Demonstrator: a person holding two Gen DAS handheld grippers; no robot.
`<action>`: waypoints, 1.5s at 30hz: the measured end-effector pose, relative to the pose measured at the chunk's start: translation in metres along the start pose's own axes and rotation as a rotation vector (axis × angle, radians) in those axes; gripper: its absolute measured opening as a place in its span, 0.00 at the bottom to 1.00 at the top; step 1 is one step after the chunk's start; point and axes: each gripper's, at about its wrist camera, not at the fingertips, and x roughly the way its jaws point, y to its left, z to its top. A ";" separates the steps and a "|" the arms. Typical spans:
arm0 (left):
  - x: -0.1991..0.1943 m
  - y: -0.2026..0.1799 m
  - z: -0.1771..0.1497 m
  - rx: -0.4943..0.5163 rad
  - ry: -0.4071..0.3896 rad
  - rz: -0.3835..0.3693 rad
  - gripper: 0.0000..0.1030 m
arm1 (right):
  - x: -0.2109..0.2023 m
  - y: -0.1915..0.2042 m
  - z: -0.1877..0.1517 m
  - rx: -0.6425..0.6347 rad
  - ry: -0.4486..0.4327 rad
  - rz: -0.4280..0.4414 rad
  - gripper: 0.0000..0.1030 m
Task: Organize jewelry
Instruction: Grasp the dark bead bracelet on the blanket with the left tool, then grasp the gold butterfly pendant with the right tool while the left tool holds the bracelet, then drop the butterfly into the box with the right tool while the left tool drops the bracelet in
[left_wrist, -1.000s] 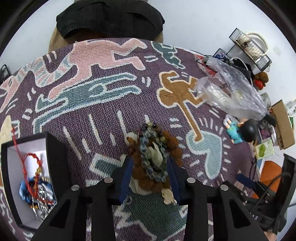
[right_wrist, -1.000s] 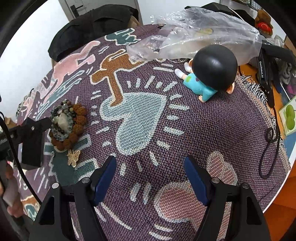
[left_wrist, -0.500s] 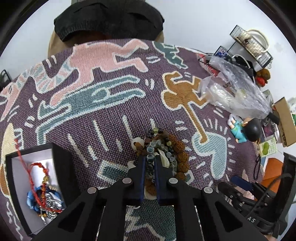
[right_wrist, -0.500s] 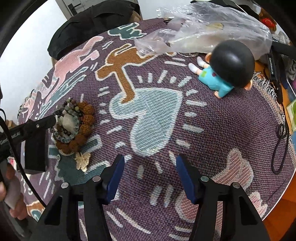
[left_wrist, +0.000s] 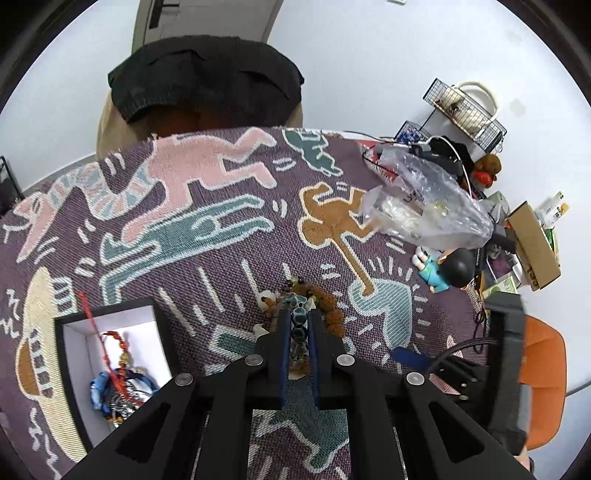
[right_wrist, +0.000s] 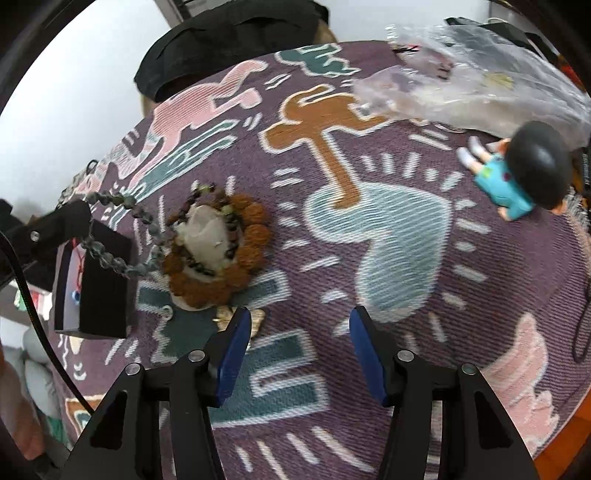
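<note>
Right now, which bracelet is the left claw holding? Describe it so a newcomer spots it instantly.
Start at the purple patterned blanket, then find the jewelry pile left of its pale blue heart. The grey-green bead bracelet stretches from that pile to the left claw, shut on it. Its beads are small, smooth and glassy, unlike the fat, rough brown bead bracelet lying flat.

Woven cloth, purple ground with pink, teal and tan figures, covers the table. Landmark: tan figure in the weave. Just right of it, crumpled clear plastic bag. Below the bag, toy figurine, black hair, teal clothes, lying on its side. Far beyond the tan figure, dark garment over a chair back. Cardboard box and wire rack further right, off the cloth.
</note>
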 end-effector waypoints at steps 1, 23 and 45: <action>-0.003 0.001 0.000 0.001 -0.005 0.002 0.09 | 0.002 0.003 0.000 -0.008 0.005 0.001 0.54; -0.039 0.036 -0.019 -0.053 -0.056 0.029 0.09 | 0.031 0.065 -0.010 -0.192 0.016 -0.160 0.51; -0.093 0.042 -0.016 -0.052 -0.134 0.069 0.09 | -0.034 0.050 0.003 -0.146 -0.097 -0.053 0.38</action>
